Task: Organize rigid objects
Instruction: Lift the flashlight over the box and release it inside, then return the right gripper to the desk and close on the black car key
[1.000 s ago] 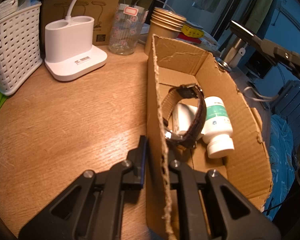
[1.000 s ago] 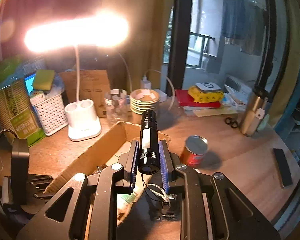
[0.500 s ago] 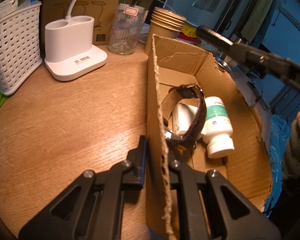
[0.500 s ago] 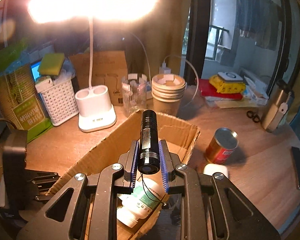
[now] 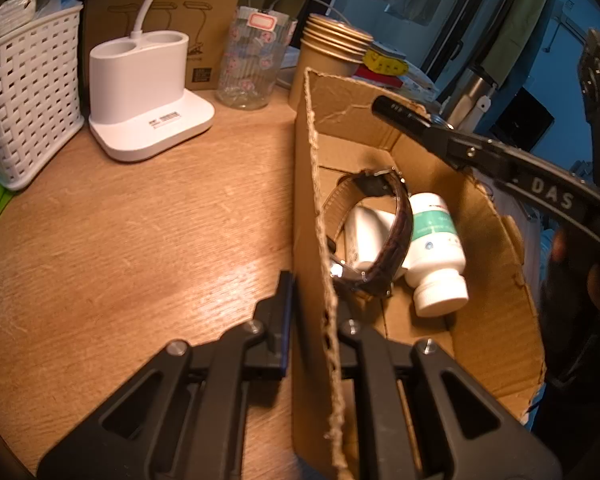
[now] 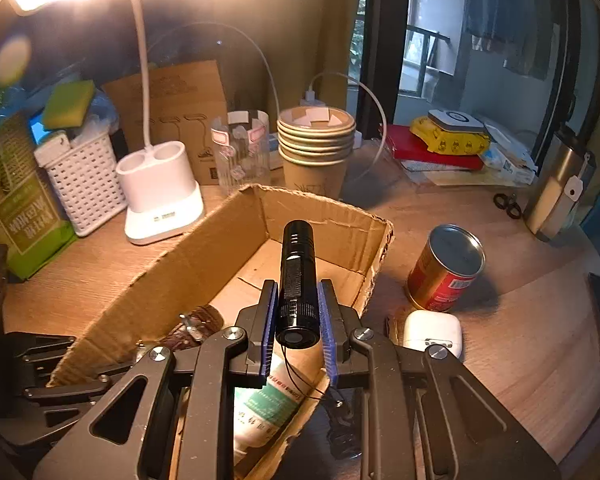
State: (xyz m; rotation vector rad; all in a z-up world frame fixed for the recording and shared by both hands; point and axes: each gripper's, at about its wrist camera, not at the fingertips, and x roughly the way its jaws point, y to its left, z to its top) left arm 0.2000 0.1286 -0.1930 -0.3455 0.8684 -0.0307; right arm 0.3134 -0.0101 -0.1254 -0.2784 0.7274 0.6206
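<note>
Since a second ago the right gripper (image 6: 298,322) has carried the black cylindrical flashlight (image 6: 297,280) from behind the box to a spot above the open brown cardboard box (image 6: 204,264), and the box wall now fills more of the right wrist view; the left gripper (image 5: 312,300) has not shifted.

At the left, the left gripper's jaws are closed on the box's near side wall (image 5: 320,240), one finger outside and one inside. Inside the box lie a brown leather-strap wristwatch (image 5: 384,232) on its edge, a white plastic medicine bottle with a green label (image 5: 436,248) on its side touching the watch, and a small white object partly hidden behind the strap.

Further right, the right gripper's blue-padded jaws clamp the flashlight by its rear half, the barrel pointing forward over the box's far end, a thin black lanyard hanging from its tail. In the left wrist view the flashlight's tip (image 5: 396,114) shows above the far right box wall.

The round wooden table (image 6: 520,320) also carries a white lattice basket (image 6: 84,176), a white desk-lamp base (image 6: 160,196), a clear glass jar (image 6: 244,152), stacked paper cups (image 6: 316,148), a red tin can (image 6: 444,268), a white earbud case (image 6: 432,334) and a steel flask (image 6: 556,188). A dim window stands behind.
</note>
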